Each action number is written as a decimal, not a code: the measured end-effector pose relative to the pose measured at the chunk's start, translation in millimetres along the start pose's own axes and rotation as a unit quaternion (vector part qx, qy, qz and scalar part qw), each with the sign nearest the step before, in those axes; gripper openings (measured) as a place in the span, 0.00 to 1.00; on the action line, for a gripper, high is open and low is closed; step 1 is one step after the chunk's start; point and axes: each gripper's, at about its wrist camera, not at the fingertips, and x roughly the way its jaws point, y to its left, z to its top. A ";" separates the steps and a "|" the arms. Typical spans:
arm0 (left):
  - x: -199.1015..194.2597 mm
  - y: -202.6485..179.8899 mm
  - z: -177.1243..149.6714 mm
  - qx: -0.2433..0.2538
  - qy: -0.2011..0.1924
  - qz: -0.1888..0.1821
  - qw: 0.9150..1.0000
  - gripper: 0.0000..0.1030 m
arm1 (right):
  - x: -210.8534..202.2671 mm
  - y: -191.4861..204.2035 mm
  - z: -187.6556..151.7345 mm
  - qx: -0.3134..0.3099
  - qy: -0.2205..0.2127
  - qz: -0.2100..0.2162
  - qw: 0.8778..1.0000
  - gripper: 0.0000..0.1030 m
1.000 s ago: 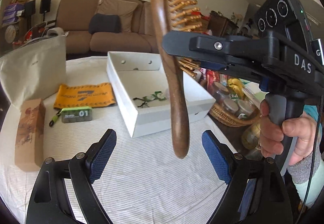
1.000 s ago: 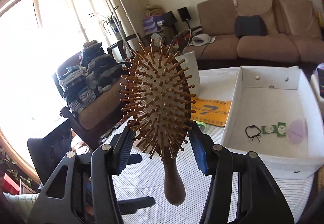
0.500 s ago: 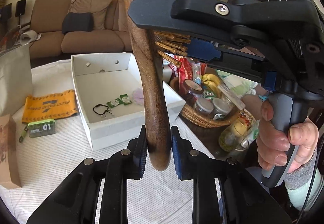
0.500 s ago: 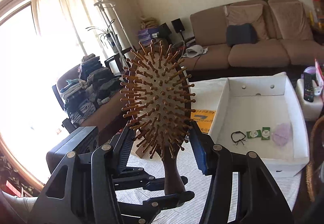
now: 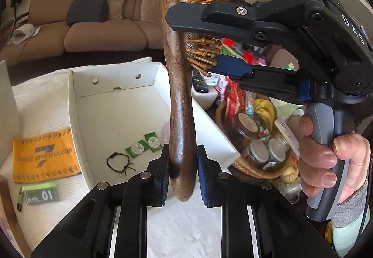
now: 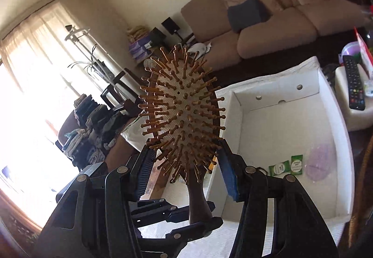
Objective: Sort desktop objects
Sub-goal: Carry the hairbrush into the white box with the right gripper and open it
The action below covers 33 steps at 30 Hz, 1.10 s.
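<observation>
Left gripper [image 5: 181, 176] since closed onto brown wooden paddle hairbrush [image 5: 180, 85] handle; right gripper [image 6: 186, 162] clamps head. Rigid, light; handle best.

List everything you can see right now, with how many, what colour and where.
hairbrush: 1, brown wood, upright in mid-air, held by both grippers
box: 1, white, open, on the table
sachets: 2, green, inside the box
cord bracelet: 1, black, inside the box
pouch: 1, orange, on the table left of the box
tag: 1, green, marked 01, in front of the pouch
basket: 1, wicker, right of the box, holding jars
remote: 1, black, beyond the box
sofa: 1, tan, in the background
left gripper: shut on the handle
right gripper: around the bristled head
</observation>
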 end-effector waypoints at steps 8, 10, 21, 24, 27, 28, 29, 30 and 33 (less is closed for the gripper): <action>102.7 69.4 42.2 -0.056 0.076 0.010 0.996 0.21 | 102.9 -102.4 46.8 0.072 0.042 -0.027 0.996 0.49; 124.8 84.2 48.3 -0.066 0.096 0.018 0.993 0.21 | 128.0 -130.9 51.6 0.099 0.051 -0.022 0.994 0.49; 194.4 138.3 54.9 -0.103 0.161 0.078 0.978 0.21 | 229.7 -232.3 46.3 0.204 0.079 -0.012 0.976 0.48; 179.9 136.1 49.7 -0.103 0.158 0.084 0.978 0.22 | 247.7 -240.8 40.1 0.206 0.086 -0.022 0.974 0.48; 149.8 129.2 42.5 -0.090 0.146 0.074 0.982 0.26 | 263.4 -244.9 32.4 0.205 0.099 -0.032 0.973 0.48; 139.7 129.7 41.1 -0.090 0.140 0.069 0.984 0.26 | 267.5 -244.0 29.9 0.199 0.103 -0.039 0.974 0.48; 129.4 131.1 38.9 -0.093 0.135 0.063 0.984 0.26 | 271.6 -241.9 27.5 0.193 0.109 -0.048 0.974 0.48; 118.0 134.2 36.5 -0.099 0.128 0.060 0.985 0.26 | 276.0 -239.7 25.8 0.187 0.114 -0.056 0.974 0.48; 88.6 149.6 34.0 -0.121 0.102 0.059 0.986 0.26 | 289.0 -227.7 23.1 0.165 0.130 -0.079 0.974 0.47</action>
